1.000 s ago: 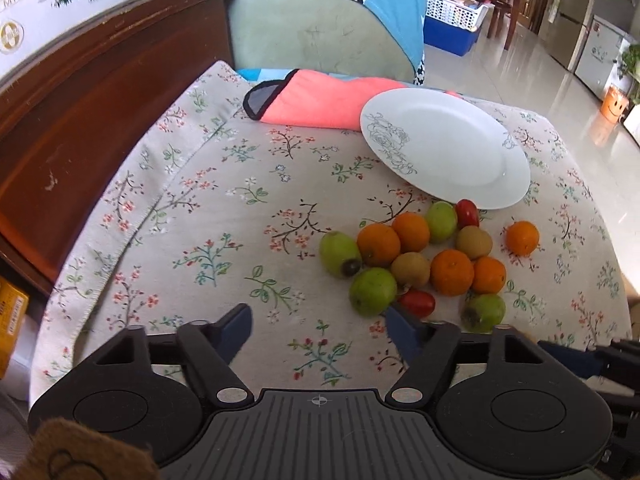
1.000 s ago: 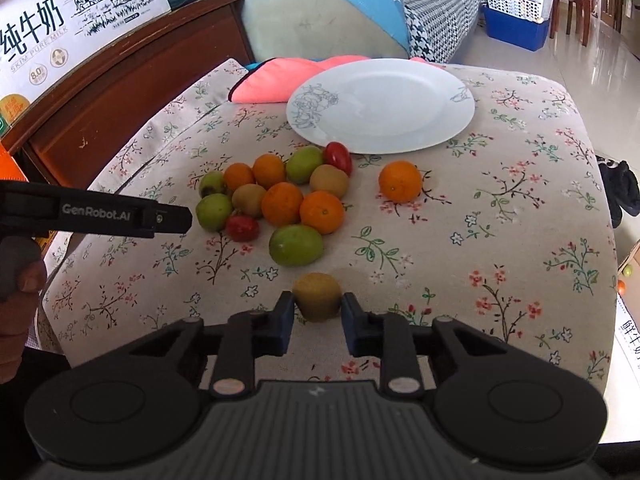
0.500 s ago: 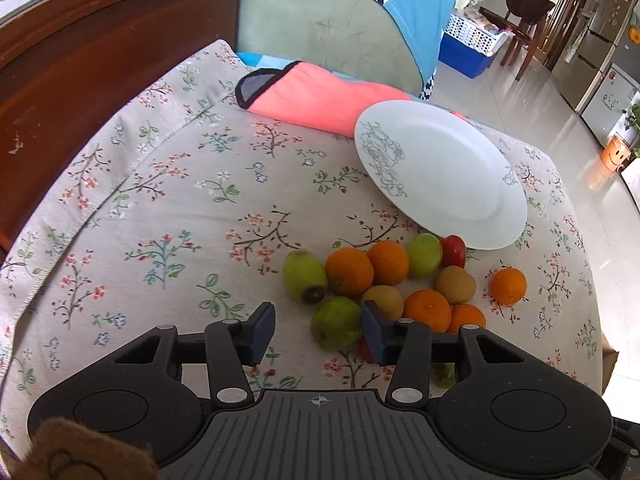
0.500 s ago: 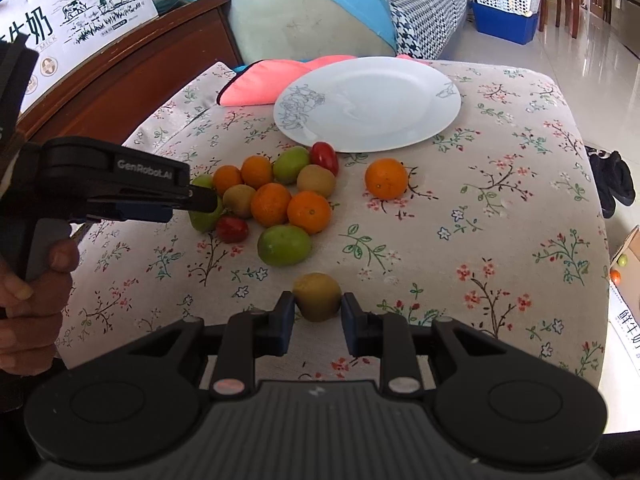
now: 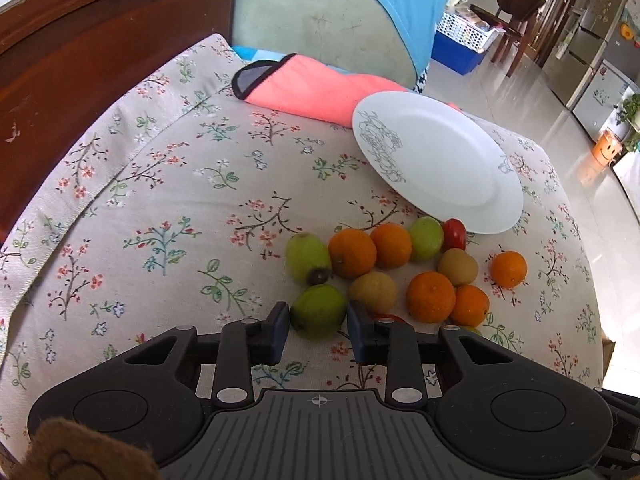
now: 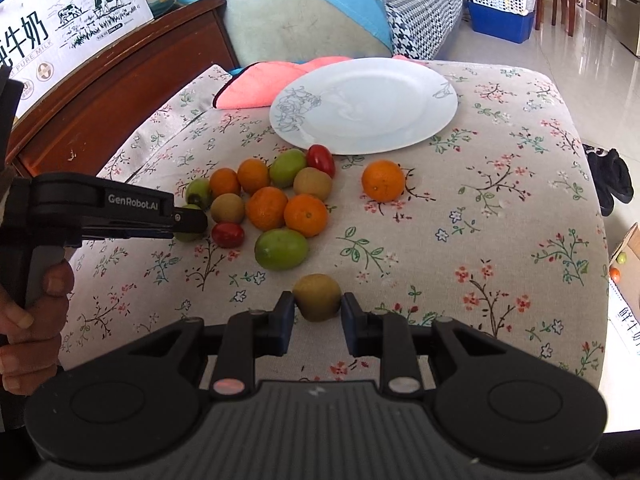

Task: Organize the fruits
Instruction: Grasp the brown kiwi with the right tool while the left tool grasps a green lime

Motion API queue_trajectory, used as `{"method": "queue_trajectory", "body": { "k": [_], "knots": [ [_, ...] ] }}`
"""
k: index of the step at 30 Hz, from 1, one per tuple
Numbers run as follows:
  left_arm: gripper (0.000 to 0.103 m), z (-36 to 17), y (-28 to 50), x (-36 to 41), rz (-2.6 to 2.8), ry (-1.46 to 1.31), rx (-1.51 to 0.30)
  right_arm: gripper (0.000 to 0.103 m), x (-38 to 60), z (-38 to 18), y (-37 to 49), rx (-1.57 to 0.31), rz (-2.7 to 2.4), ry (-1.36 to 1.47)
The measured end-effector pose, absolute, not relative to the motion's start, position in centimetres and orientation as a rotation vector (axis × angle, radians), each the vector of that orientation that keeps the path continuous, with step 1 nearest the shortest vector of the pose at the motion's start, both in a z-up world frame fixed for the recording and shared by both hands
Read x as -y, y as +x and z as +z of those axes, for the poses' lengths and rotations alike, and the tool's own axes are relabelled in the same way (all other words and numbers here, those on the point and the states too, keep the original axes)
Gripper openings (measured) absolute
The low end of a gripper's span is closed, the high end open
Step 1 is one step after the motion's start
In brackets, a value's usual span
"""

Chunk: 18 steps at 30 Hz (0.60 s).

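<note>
I'm pinching a kiwi [image 6: 318,297] in my right gripper [image 6: 318,322]; my left gripper [image 5: 318,332], jaws apart, is straddling a green fruit [image 5: 318,311]. Plate [image 6: 400,80] is sitting empty, fruit pile [image 6: 266,196] unsorted on the tabletop [image 6: 480,216] — barely started.

My left wrist camera sits low behind left gripper [image 5: 318,330], close over near-left part of floral cloth [image 5: 168,200], facing forward and rightward toward white plate [image 5: 440,168]. My right wrist camera sits behind right gripper [image 6: 318,318], at near edge, looking straight across toward sofa [image 6: 304,28]. Both views share fruit cluster [image 5: 384,268] [image 6: 268,196], plate [image 6: 364,104], pink cloth [image 5: 312,92] [image 6: 256,86]. Right view also catches my left gripper [image 6: 192,220] from the side
</note>
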<state>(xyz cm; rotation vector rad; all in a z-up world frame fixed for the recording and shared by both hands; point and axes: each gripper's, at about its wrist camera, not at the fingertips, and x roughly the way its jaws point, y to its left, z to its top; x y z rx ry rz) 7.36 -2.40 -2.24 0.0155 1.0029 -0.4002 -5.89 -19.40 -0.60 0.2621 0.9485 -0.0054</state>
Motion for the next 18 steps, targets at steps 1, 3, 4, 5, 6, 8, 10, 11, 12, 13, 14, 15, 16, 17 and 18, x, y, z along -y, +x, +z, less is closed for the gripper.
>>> {"method": "queue_trajectory", "body": {
  "k": [1, 3, 4, 5, 6, 8, 10, 11, 12, 13, 14, 15, 16, 17, 18],
  "knots": [
    [0.029, -2.4, 7.3, 2.6, -0.401, 0.027, -1.004, 0.026, 19.4, -0.6, -5.9, -0.949, -0.004, 0.263],
    [0.029, -2.6, 7.2, 2.9, -0.399, 0.050, -0.986, 0.026, 19.5, -0.6, -5.9, -0.950, -0.003, 0.269],
    [0.029, -2.6, 7.2, 3.0, -0.402, 0.054, -0.981, 0.026, 19.6, -0.6, -5.9, -0.949, -0.004, 0.272],
    [0.029, -2.6, 7.2, 2.9, -0.402, 0.049, -0.980, 0.026, 19.6, -0.6, -5.9, -0.949, -0.004, 0.273],
    [0.029, -2.6, 7.2, 2.8, -0.403, 0.041, -0.982, 0.026, 19.5, -0.6, -5.9, -0.949, -0.005, 0.272],
    [0.028, -2.6, 7.2, 2.7, -0.407, 0.040, -0.980, 0.026, 19.5, -0.6, -5.9, -0.947, -0.005, 0.268],
    [0.028, -2.6, 7.0, 2.8, -0.409, 0.048, -0.972, 0.026, 19.5, -0.5, -5.9, -0.945, -0.007, 0.270],
    [0.028, -2.5, 6.9, 2.8, -0.410, 0.051, -0.966, 0.026, 19.5, -0.5, -5.9, -0.944, -0.008, 0.273],
    [0.028, -2.5, 6.8, 2.7, -0.410, 0.055, -0.961, 0.026, 19.6, -0.5, -5.9, -0.944, -0.008, 0.276],
    [0.028, -2.3, 6.7, 2.7, -0.412, 0.054, -0.956, 0.026, 19.6, -0.5, -5.9, -0.944, -0.008, 0.277],
    [0.028, -2.2, 6.6, 2.6, -0.415, 0.049, -0.952, 0.025, 19.6, -0.5, -5.9, -0.944, -0.009, 0.279],
    [0.028, -2.0, 6.5, 2.5, -0.417, 0.044, -0.949, 0.025, 19.6, -0.5, -5.9, -0.943, -0.009, 0.281],
    [0.028, -1.8, 6.5, 2.4, -0.418, 0.038, -0.944, 0.025, 19.7, -0.5, -5.9, -0.943, -0.010, 0.282],
    [0.028, -1.6, 6.4, 2.3, -0.418, 0.034, -0.940, 0.025, 19.7, -0.5, -5.9, -0.942, -0.010, 0.283],
    [0.028, -1.5, 6.4, 2.2, -0.416, 0.030, -0.936, 0.025, 19.7, -0.4, -5.9, -0.941, -0.011, 0.284]
  ]
}}
